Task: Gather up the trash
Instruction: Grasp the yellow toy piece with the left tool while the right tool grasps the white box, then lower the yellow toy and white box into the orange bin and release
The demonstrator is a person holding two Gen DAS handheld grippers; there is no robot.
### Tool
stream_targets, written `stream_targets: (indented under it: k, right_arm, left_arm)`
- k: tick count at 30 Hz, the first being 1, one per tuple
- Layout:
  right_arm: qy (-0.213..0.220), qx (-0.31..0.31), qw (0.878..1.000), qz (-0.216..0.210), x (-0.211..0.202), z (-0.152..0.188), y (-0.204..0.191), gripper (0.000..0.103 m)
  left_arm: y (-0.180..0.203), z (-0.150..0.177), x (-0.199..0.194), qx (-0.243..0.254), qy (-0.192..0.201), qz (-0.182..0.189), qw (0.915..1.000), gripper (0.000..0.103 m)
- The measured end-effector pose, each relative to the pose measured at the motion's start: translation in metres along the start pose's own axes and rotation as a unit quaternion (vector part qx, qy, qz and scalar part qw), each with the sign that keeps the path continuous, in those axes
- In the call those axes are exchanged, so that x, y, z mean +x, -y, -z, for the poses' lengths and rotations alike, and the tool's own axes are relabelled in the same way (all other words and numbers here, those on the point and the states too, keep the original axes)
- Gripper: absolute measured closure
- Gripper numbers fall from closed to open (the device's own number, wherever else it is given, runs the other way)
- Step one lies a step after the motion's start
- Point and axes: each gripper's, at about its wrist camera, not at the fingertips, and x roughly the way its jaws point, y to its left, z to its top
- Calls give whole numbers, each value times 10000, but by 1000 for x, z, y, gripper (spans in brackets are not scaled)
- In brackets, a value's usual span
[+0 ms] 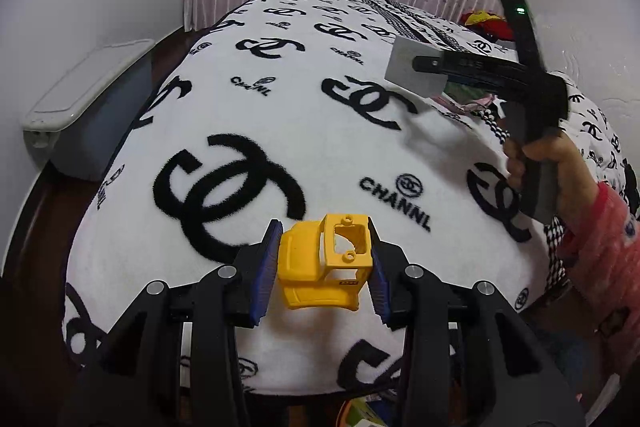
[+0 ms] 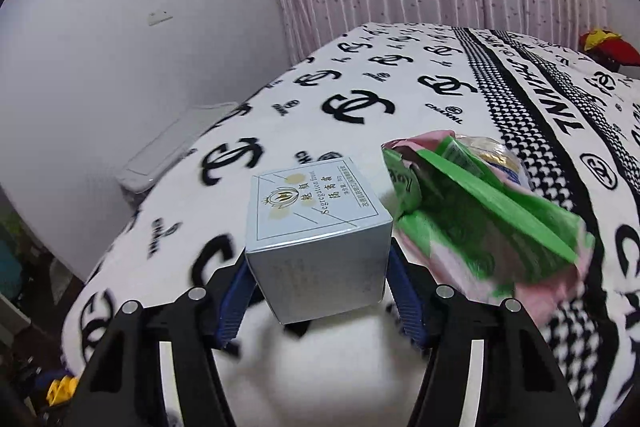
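Yellow toy cab (image 1: 324, 263) — clamped in left gripper (image 1: 320, 269) — above blanket (image 1: 320, 107).

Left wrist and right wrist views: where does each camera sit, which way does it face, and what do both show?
Left wrist: on the left gripper, looking down across the bed; its fingers clamp a yellow toy piece; the person's hand with the right gripper shows at right.
Right wrist: on the right gripper, facing the curtain; a pale box sits between its fingers beside a green-pink wrapper.
Shared: the blanket, curtain, box.
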Motion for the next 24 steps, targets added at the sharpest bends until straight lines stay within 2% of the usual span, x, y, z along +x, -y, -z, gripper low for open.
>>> stream_targets:
  k: [6,13,19,24]
  right_arm:
    - [48,-83,10000,6,-62,30,-11,42]
    - [-68,-111,9999,56,-146,99,-24,42]
    - [-280,-65,9996,7,-198,171,-33,42]
    - [-662,27,9978,-16,-214,233,-35,42]
  left_arm:
    - [15,10,-15,154,37,38,9999,64]
    - [41,39,-35,475,-81,247,9985,64]
    - [66,85,-37,777,-489,509,9945,64]
    - [82,130,-24,962,-948,626,9889,64]
